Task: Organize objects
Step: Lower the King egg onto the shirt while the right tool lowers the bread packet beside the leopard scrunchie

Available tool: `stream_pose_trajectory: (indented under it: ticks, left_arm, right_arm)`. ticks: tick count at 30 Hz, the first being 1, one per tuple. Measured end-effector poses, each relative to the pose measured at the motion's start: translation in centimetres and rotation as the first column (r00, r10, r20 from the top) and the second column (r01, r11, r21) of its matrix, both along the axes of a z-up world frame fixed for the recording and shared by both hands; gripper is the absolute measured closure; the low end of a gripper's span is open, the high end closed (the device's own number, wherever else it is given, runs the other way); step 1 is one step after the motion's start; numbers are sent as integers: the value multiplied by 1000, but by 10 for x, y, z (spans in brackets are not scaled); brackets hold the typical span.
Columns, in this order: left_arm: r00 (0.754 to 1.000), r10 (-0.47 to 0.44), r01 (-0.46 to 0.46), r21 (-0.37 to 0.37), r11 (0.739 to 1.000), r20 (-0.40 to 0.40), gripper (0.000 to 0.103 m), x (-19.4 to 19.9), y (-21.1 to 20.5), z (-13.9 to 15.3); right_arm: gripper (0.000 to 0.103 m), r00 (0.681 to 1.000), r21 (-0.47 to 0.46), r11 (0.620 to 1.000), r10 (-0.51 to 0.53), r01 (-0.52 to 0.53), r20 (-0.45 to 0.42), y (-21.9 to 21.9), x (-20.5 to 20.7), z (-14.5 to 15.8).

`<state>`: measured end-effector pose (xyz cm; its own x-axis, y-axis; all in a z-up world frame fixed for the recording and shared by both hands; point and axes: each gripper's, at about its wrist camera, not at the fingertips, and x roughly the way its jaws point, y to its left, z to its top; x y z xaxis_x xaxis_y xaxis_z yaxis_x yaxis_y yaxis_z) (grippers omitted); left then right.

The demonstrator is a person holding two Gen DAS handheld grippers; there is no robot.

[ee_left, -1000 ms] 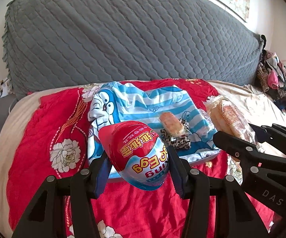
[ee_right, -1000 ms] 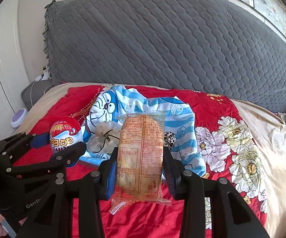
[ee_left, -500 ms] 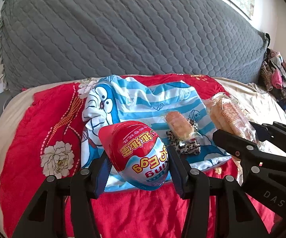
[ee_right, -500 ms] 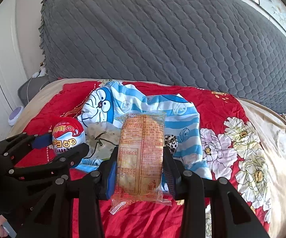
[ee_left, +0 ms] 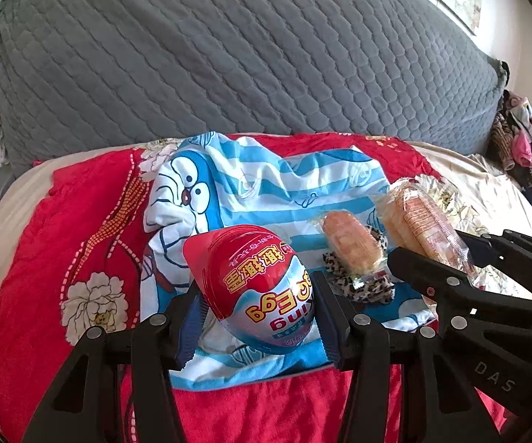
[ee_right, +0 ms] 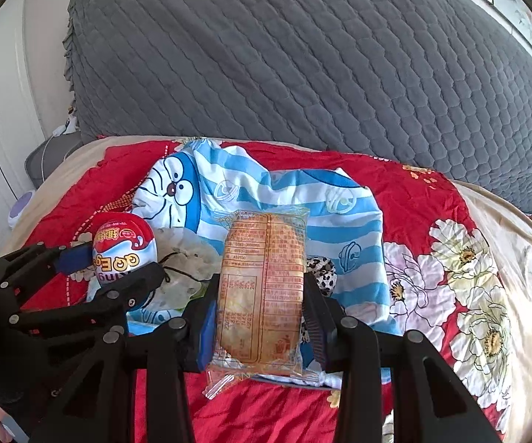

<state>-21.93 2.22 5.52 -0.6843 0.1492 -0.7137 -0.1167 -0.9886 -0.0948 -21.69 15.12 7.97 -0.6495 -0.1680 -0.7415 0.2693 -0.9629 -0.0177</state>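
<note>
My left gripper (ee_left: 256, 310) is shut on a red and blue toy egg (ee_left: 255, 288) and holds it over the near edge of a blue striped Doraemon cloth (ee_left: 266, 184). My right gripper (ee_right: 260, 313) is shut on a clear-wrapped bread packet (ee_right: 262, 284), also over the cloth (ee_right: 321, 214). The left view shows the right gripper (ee_left: 450, 258) and its packet (ee_left: 421, 225) at the right. The right view shows the left gripper (ee_right: 111, 262) and egg (ee_right: 123, 251) at the left. A small wrapped bun (ee_left: 351, 243) lies on a leopard-print item (ee_left: 362, 284) on the cloth.
The cloth lies on a red floral bedspread (ee_right: 432, 229) over a bed. A large grey quilted headboard cover (ee_left: 229, 55) rises behind. A crumpled pale wrapper (ee_right: 188, 262) lies on the cloth. A pile of clothes (ee_left: 524, 140) sits at the far right.
Both grippers have moved forward over the bed toward the striped cloth, still holding the egg and the bread packet. The cloth and bun look nearer.
</note>
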Motion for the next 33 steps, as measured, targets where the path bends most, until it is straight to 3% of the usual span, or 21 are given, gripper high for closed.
stream_pose_trajectory:
  ticks: [15,33]
  left_arm:
    - [999,17,-17,-4,1000,31,48,-37,-7,-29]
    - [998,28,-29,12,1000,48,48,-56,-14,-49]
  right_arm:
    - [62,999,0,1000,11,-11,41,-7,-37,-31]
    - [62,998,19,999,25,-27,62,-16,-57,-58]
